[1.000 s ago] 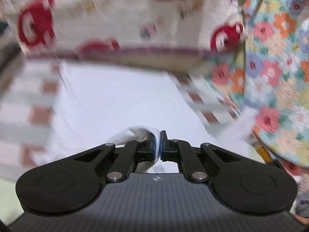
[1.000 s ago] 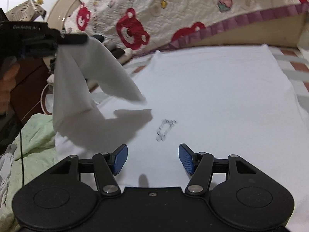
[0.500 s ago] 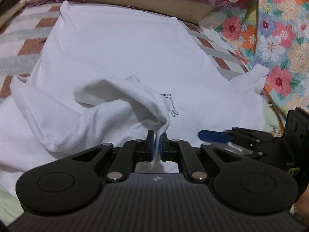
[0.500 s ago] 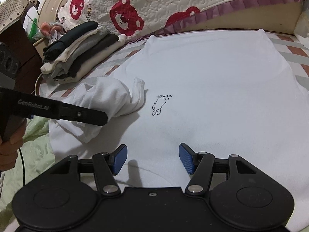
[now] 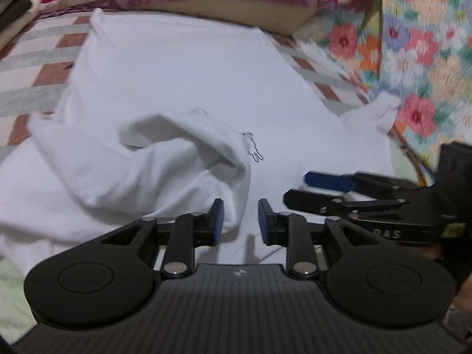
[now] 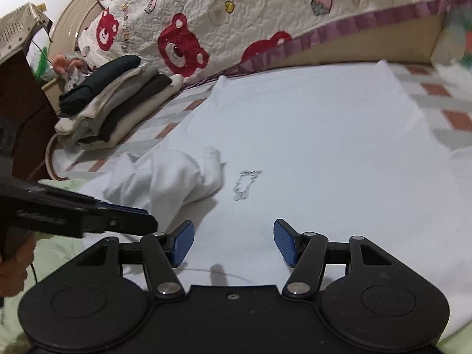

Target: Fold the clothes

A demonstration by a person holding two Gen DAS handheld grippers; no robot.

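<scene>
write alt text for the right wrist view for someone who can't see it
A white t-shirt lies spread flat on a bed, one sleeve folded in, bunched, beside a small drawing on the fabric. The open right gripper hovers over its near edge; the left gripper reaches in from the left. A stack of folded clothes sits behind, by a bear-print quilt.

Bear quilt [image 6: 265, 8]: cream, red bears, purple trim; draped along far side of bed.
Bed sheet [image 6: 436, 88]: checked grey, white and brick-red, below bear quilt.
Folded pile [image 6: 115, 103]: dark and beige garments, left of bear quilt.
Floral quilt [image 5: 419, 47]: right of bear quilt.
</scene>
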